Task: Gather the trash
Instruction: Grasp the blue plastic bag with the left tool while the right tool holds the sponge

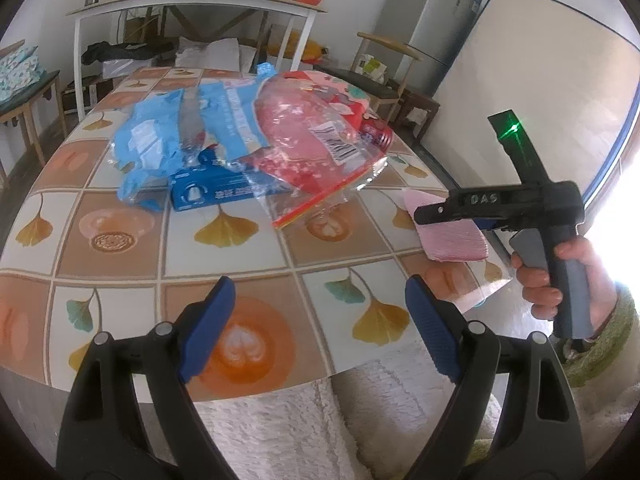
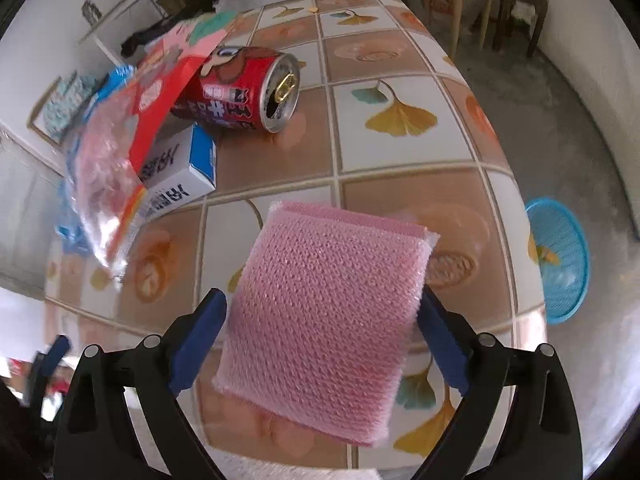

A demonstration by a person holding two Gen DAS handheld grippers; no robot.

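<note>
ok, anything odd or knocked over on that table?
The red can lies on its side, opened end facing out, beside the white and blue box. No spill shows. Wrappers sit in a crumpled heap.

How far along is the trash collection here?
Done: nothing visibly; the floor basket shows no trash I can make out. In hand: a sponge lies between the open right tongs, apparently ungripped. Remaining: can, box, red bag and blue wrapper on the table.
</note>
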